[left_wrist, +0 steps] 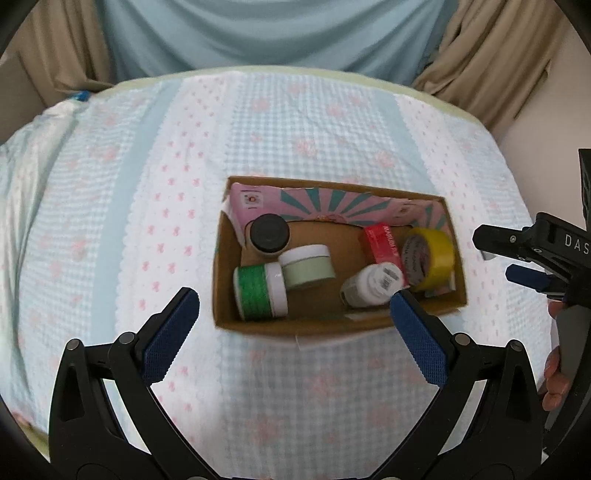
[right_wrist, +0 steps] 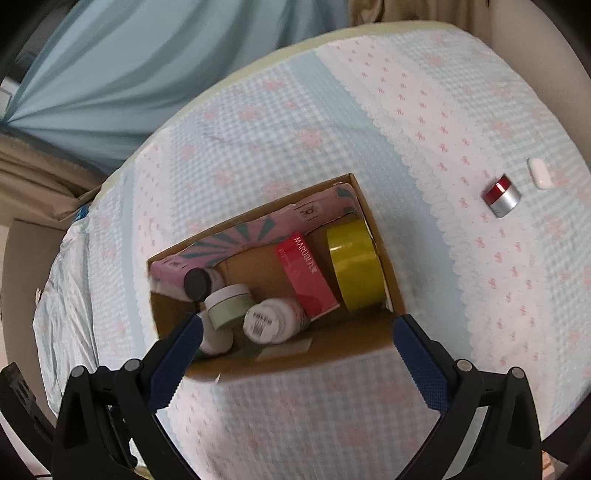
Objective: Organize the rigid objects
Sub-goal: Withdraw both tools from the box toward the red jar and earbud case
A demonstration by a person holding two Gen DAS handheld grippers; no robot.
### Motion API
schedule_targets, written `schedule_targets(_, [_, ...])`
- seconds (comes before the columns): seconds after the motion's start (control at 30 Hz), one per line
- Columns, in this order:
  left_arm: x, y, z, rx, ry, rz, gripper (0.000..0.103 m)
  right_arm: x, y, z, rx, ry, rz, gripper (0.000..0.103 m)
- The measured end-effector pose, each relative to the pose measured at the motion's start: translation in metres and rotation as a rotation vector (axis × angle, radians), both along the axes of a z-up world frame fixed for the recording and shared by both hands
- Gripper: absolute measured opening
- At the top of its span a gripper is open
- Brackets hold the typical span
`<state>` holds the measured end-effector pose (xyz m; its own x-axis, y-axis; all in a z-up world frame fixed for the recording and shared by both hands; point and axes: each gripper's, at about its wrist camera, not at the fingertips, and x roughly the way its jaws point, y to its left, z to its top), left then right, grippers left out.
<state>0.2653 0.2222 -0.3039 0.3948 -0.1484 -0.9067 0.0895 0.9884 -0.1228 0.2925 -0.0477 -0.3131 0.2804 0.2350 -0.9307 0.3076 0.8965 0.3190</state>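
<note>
An open cardboard box (left_wrist: 225,317) (right_wrist: 332,354) sits on the checked cloth. In it lie a yellow tape roll (left_wrist: 434,256) (right_wrist: 356,267), a red carton (left_wrist: 382,245) (right_wrist: 306,275), a white bottle (left_wrist: 373,286) (right_wrist: 271,319), a pale green jar (left_wrist: 308,266) (right_wrist: 229,304), a green-sided jar (left_wrist: 258,290) and a black-capped tube (left_wrist: 269,233) (right_wrist: 196,283). My left gripper (left_wrist: 295,321) is open and empty, just before the box. My right gripper (right_wrist: 297,341) is open and empty above the box's near wall; it shows at the right edge of the left wrist view (left_wrist: 496,254).
A red and silver jar (right_wrist: 501,196) and a small white oblong (right_wrist: 539,173) lie on the cloth to the right of the box. Blue and beige curtains (left_wrist: 273,33) hang behind the table. The cloth's edge drops away at left and far side.
</note>
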Motion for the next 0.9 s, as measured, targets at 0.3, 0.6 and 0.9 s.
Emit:
schedule_targets(0.3, [-0.056, -0.010, 0.059, 0.005, -0.066, -0.002, 0.103, -0.057, -0.014, 0.065, -0.083, -0.080, 0.060, 0.103])
schedule_targets(0.6, [-0.091, -0.064, 0.101, -0.040, -0.137, -0.031, 0.103, -0.111, -0.083, 0.111, -0.212, -0.132, 0.010, 0.103])
schedule_targets(0.9, [-0.092, -0.161, 0.113, -0.043, -0.173, -0.061, 0.103, -0.131, -0.185, 0.118, -0.244, -0.145, -0.037, 0.103])
